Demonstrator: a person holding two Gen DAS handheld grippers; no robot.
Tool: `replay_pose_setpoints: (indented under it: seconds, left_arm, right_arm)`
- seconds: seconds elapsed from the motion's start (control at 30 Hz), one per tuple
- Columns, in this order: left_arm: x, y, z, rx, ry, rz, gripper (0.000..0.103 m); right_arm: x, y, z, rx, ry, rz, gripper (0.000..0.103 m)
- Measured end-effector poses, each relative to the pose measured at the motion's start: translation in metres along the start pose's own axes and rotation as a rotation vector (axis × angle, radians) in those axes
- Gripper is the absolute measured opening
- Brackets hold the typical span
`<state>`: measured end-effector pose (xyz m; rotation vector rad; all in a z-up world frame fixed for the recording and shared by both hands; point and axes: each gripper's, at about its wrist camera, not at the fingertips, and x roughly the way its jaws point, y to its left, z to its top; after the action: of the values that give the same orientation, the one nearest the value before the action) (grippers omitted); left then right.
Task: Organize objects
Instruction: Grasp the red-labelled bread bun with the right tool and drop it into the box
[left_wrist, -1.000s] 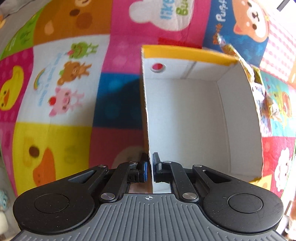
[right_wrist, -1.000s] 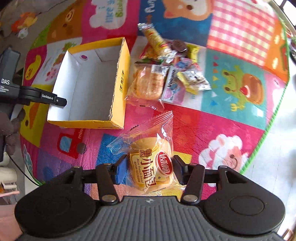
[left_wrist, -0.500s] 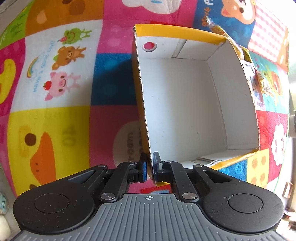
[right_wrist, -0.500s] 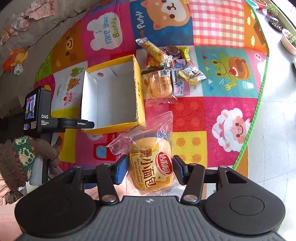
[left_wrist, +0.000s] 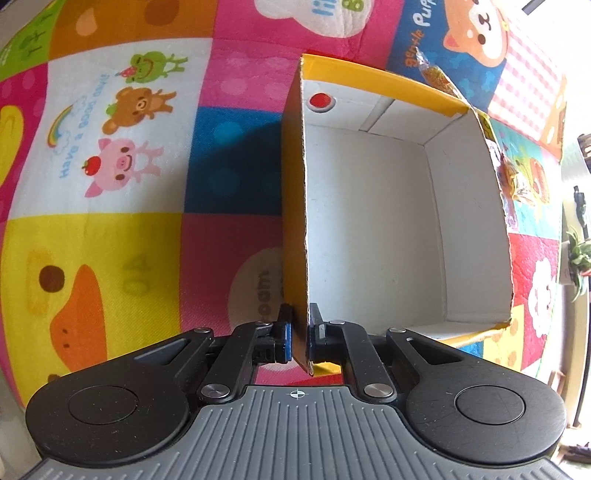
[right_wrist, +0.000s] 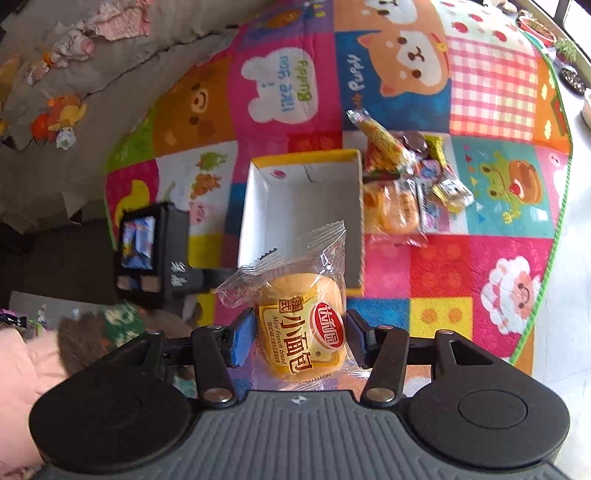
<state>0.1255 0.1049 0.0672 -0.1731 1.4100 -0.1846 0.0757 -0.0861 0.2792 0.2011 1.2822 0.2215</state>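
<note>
A yellow cardboard box (left_wrist: 373, 206) with a white inside stands open and empty on the play mat. My left gripper (left_wrist: 300, 339) is shut on the box's near left wall. The box also shows in the right wrist view (right_wrist: 306, 206). My right gripper (right_wrist: 301, 341) is shut on a packaged mini French bread (right_wrist: 301, 332) and holds it high above the mat, over the box's near edge. The left gripper (right_wrist: 207, 275) shows at the box's left side.
A pile of snack packets (right_wrist: 410, 184) lies on the mat just right of the box, including another wrapped bread (right_wrist: 397, 212). The colourful mat (right_wrist: 480, 258) ends at a green edge on the right. A grey blanket with toys (right_wrist: 66, 118) lies far left.
My right gripper has risen and moved left with the bread, now over the box. My left gripper still grips the box wall; the box has shifted slightly in its view.
</note>
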Motion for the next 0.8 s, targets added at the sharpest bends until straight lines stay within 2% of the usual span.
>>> replay_pose_setpoints:
  seconds: [0.07,0.13,0.17,0.3,0.47,0.6,0.8]
  left_arm:
    - [-0.001,0.003,0.000,-0.012,0.001,-0.003,0.010]
    - [-0.003,0.006,0.000,-0.010,0.001,-0.002,0.010]
    - [-0.003,0.007,0.000,-0.010,0.002,0.000,0.010]
    - [-0.005,0.013,-0.003,-0.036,0.004,-0.005,0.011]
    - [-0.004,0.014,-0.004,-0.080,0.011,-0.009,0.011]
    - [-0.003,0.013,0.001,-0.135,0.013,-0.013,0.011]
    - [-0.001,0.008,0.007,-0.177,0.015,0.021,0.011]
  right_arm:
    - [-0.003,0.013,0.015,0.011,-0.050,0.031,0.054]
    - [-0.008,0.023,0.024,0.011,-0.102,0.025,0.076]
    - [-0.011,0.026,0.026,0.006,-0.127,0.016,0.079]
    - [-0.014,0.014,0.023,0.005,-0.142,-0.033,0.080]
    - [-0.009,-0.030,-0.004,0.021,-0.083,-0.167,0.080]
    - [-0.006,-0.066,-0.025,0.008,-0.032,-0.229,0.080]
    - [-0.001,-0.117,-0.012,0.018,-0.019,-0.258,0.080]
